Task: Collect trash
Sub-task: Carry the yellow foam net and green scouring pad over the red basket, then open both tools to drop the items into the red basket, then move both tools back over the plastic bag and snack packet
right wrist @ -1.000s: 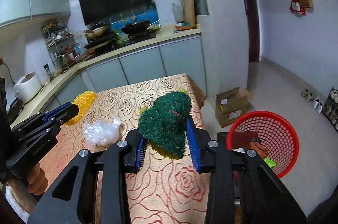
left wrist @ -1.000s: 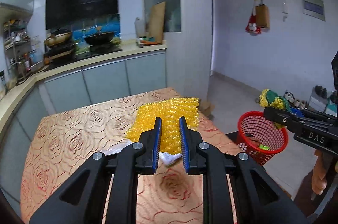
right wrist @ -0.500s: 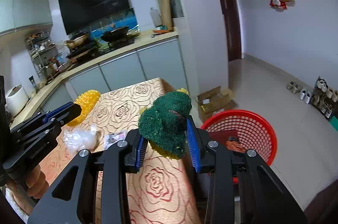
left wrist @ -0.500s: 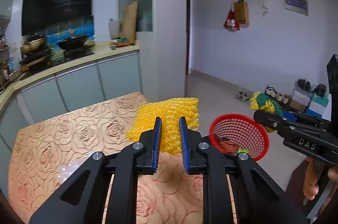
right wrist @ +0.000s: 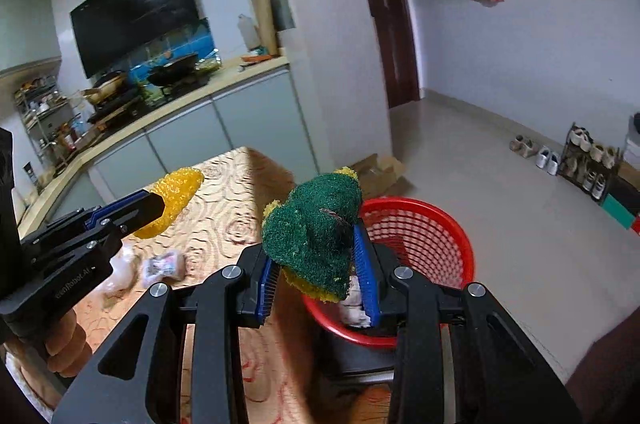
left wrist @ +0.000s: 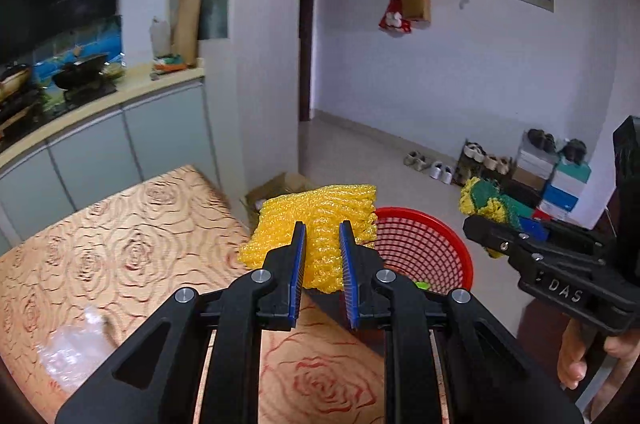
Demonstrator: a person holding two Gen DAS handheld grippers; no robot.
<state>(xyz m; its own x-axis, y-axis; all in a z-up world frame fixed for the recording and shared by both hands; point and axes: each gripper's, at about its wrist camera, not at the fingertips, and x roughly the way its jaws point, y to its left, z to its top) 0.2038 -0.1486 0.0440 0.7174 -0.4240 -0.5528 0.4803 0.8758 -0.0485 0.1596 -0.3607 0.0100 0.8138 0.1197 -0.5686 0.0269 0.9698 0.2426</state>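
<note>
My left gripper (left wrist: 322, 224) is shut on a yellow mesh sheet (left wrist: 316, 220), held above the table's right edge with the red basket (left wrist: 424, 248) just beyond it. My right gripper (right wrist: 314, 228) is shut on a green and yellow scouring sponge (right wrist: 312, 224), which hangs beside the near rim of the red basket (right wrist: 424, 236). Some scraps lie in the basket. In the right wrist view the left gripper (right wrist: 158, 203) shows at the left with the yellow mesh sheet (right wrist: 178, 189). The right gripper (left wrist: 476, 228) with the sponge (left wrist: 486, 199) shows at the right of the left wrist view.
The rose-patterned table (left wrist: 120, 236) carries a clear plastic bag (left wrist: 76, 348) and a small wrapper (right wrist: 164, 264). A cardboard box (right wrist: 378, 169) lies on the floor past the table. Shoes and boxes (left wrist: 548, 175) line the far wall. Kitchen counter (right wrist: 192, 95) stands behind.
Both grippers have swung right, from over the table toward the red basket, each keeping its load. The basket has grown larger and sits nearer the fingertips in both views.
</note>
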